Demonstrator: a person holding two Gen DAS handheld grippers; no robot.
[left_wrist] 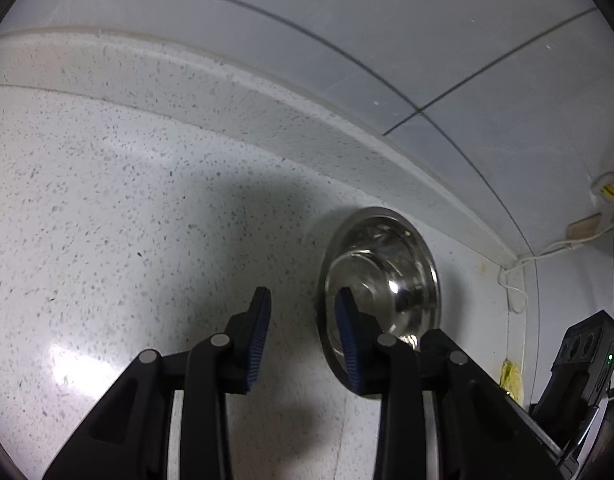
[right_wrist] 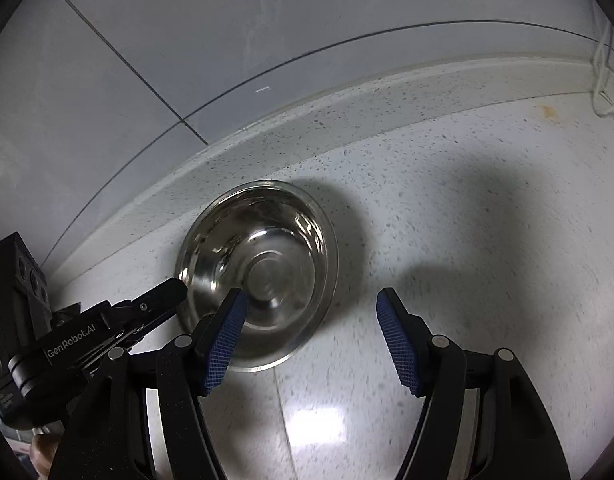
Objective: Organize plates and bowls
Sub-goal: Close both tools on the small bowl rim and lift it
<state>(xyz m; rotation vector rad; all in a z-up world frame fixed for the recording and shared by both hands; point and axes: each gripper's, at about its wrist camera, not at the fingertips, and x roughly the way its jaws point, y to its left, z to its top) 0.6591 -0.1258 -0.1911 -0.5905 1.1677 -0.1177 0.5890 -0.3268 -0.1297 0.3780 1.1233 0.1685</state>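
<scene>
A shiny steel bowl (left_wrist: pixel 381 280) sits on the speckled white counter near the back ledge; it also shows in the right wrist view (right_wrist: pixel 263 268). My left gripper (left_wrist: pixel 303 302) is open and empty, with its right finger (left_wrist: pixel 347 336) in front of the bowl's near rim and the left finger over bare counter. My right gripper (right_wrist: pixel 311 304) is open and empty, just right of the bowl, its left finger (right_wrist: pixel 225 340) overlapping the bowl's front rim. The left gripper (right_wrist: pixel 163 292) appears at the left of the right wrist view, touching or close beside the bowl's left rim.
A raised speckled ledge (left_wrist: pixel 235 92) and a grey tiled wall (left_wrist: pixel 387 20) run behind the counter. White cables (left_wrist: pixel 547 248) and a yellow scrap (left_wrist: pixel 511 376) lie in the right corner. The right gripper's body (left_wrist: pixel 583 360) stands at the right edge.
</scene>
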